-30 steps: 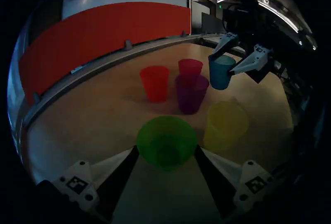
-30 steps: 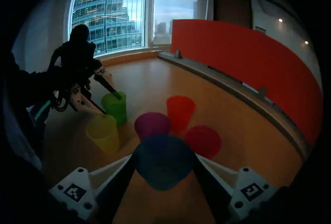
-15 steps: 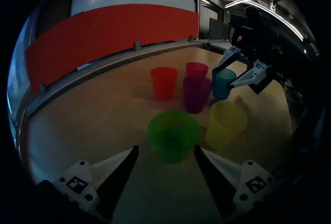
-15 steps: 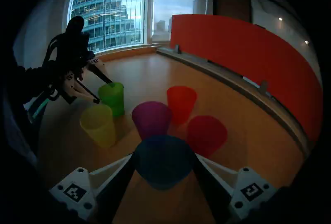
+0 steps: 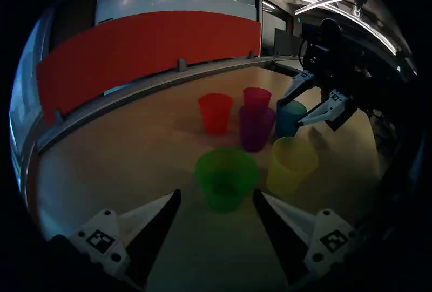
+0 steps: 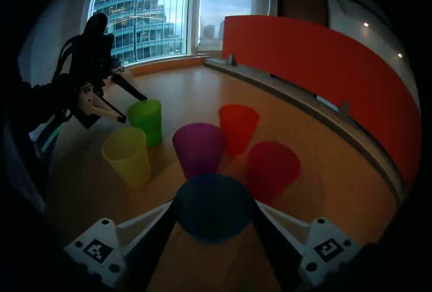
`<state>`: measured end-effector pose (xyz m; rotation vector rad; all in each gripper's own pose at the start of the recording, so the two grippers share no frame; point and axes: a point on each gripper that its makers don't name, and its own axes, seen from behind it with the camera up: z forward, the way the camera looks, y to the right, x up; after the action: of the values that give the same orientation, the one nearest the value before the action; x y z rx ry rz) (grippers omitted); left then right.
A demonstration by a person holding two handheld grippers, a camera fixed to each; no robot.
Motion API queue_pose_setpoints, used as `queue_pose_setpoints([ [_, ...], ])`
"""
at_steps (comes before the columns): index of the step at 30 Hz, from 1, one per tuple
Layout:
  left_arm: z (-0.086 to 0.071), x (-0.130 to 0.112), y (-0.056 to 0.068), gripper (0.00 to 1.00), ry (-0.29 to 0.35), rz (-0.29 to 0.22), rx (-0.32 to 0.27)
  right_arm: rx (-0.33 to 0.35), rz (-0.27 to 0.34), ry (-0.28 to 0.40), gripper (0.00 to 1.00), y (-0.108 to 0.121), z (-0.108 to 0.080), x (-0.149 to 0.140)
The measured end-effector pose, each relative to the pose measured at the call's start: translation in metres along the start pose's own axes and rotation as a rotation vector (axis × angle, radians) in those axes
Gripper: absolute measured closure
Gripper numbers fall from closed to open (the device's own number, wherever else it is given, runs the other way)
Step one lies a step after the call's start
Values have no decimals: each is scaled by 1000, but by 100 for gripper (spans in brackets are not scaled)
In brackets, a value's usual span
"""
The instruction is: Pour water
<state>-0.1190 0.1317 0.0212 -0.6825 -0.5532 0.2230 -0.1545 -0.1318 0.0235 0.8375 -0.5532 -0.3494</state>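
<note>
Inside right gripper (image 6: 213, 203), blue cup (image 6: 213, 215) clamped, just ahead of wide left gripper (image 5: 216, 192), green cup (image 5: 227, 170), untouched

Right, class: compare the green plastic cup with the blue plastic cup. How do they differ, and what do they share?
Colour: the green plastic cup is bright green, the blue plastic cup teal. Hold: the green one stands free just past the open left gripper; the blue one sits clamped in the right gripper. Neighbours: green beside the yellow plastic cup, blue beside the purple plastic cup. Both are upright, tapered and open-topped.
</note>
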Motion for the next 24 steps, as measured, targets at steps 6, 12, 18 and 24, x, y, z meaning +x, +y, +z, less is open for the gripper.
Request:
queue_pose_setpoints([
  [6, 1, -2, 0, 0, -5, 4, 3, -11, 9, -4, 3, 1, -3, -2],
  [12, -1, -1, -1, 1, 1, -5, 7, -20, 20, -18, 0, 0, -4, -7],
  [18, -9, -1, -4, 1, 12, -10, 28, -27, 25, -18, 0, -3, -12, -11],
  [24, -21, 2, -7, 1, 42, -29, 60, -60, 29, -15, 0, -6, -27, -21],
])
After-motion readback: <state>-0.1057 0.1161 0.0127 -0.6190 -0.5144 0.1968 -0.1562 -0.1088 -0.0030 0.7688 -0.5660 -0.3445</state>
